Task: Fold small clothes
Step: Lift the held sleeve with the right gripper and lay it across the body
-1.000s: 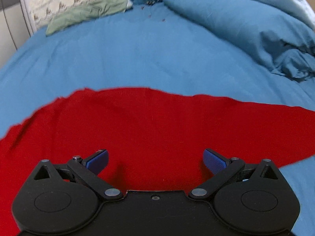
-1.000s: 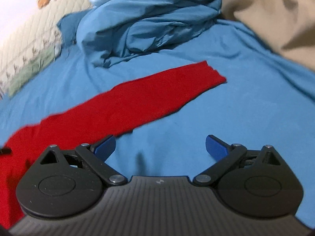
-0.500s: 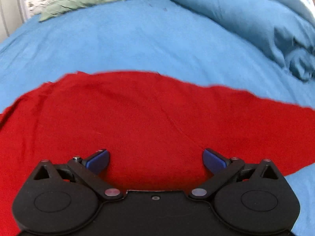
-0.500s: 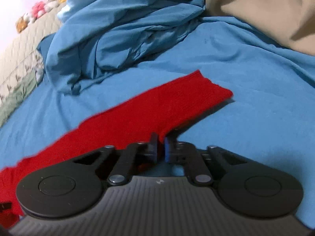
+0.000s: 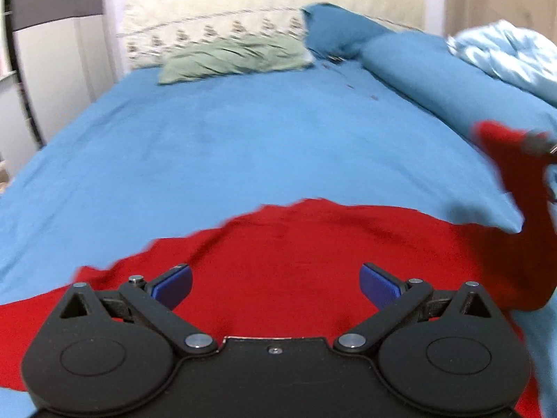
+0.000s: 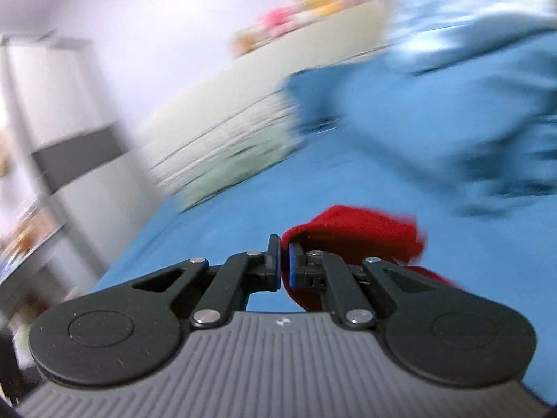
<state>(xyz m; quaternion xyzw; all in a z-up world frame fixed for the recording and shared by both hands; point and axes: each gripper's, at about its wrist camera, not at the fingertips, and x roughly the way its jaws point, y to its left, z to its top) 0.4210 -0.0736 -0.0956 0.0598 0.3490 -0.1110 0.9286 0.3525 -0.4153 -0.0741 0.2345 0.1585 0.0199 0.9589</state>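
Note:
A red garment (image 5: 313,244) lies spread on the blue bed sheet (image 5: 243,139). My left gripper (image 5: 275,284) is open and hovers low over the middle of the garment. My right gripper (image 6: 282,261) is shut on one end of the red garment (image 6: 362,233) and holds it lifted above the sheet. In the left wrist view that lifted end (image 5: 504,153) rises at the far right, with part of the right gripper (image 5: 539,142) at the frame edge.
A rumpled blue duvet (image 5: 435,80) lies along the right side. A green cloth (image 5: 236,59) and a patterned pillow (image 5: 209,35) lie at the head of the bed. A white cabinet (image 5: 52,52) stands to the left of the bed.
My right gripper closed on the end of the red garment and lifted it up and over toward the left. My left gripper stayed open over the garment, tilting upward.

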